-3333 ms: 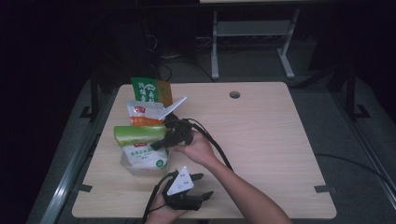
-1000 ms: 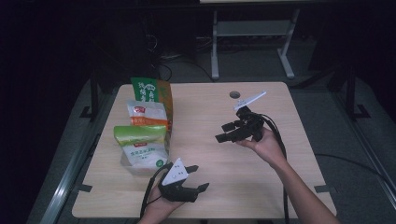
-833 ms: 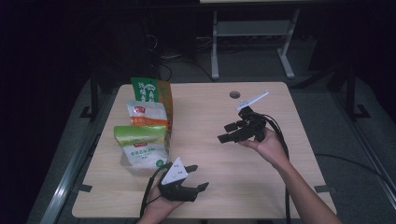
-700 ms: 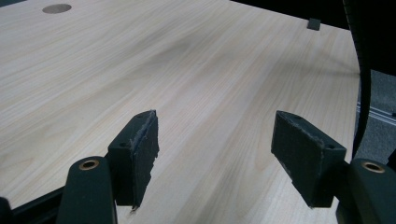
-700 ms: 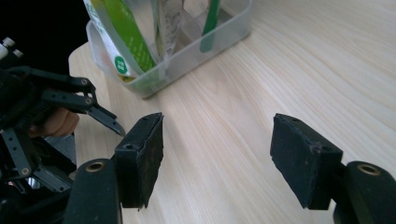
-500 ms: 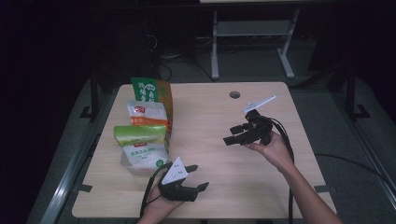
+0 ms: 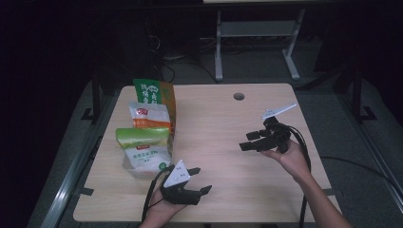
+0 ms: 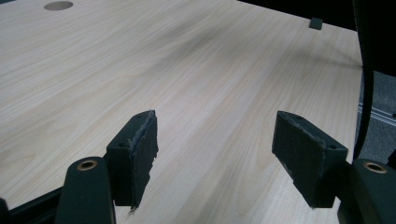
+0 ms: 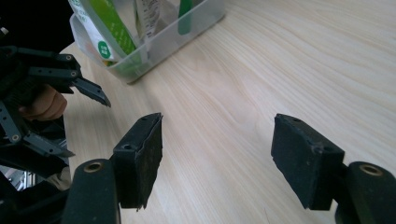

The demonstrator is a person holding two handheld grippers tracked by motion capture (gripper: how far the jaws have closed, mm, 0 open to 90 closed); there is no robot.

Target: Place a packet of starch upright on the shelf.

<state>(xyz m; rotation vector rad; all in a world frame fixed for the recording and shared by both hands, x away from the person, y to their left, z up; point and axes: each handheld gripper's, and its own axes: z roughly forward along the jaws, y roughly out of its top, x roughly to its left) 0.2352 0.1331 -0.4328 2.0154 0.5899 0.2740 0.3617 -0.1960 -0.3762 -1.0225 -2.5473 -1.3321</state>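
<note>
- bench (image 7: 214,123) is pale wood-grain laminate, smooth, with a round cable hole (image 7: 239,96) near the far edge
- clear plastic tub (image 9: 154,51) sits at the left side, holding a row of upright snack bags (image 7: 145,142): green, white-and-orange, light green; print too small to read
- left tool (image 7: 196,186) rests near the front edge, jaws apart, nothing between the rough black pads (image 8: 142,154)
- right tool (image 7: 252,141) is held above the right side, jaws apart too, holding nothing

packets (image 7: 145,137) in tub (image 9: 154,51) – table (image 7: 223,128) left edge | hole (image 7: 239,96) – far centre
</note>
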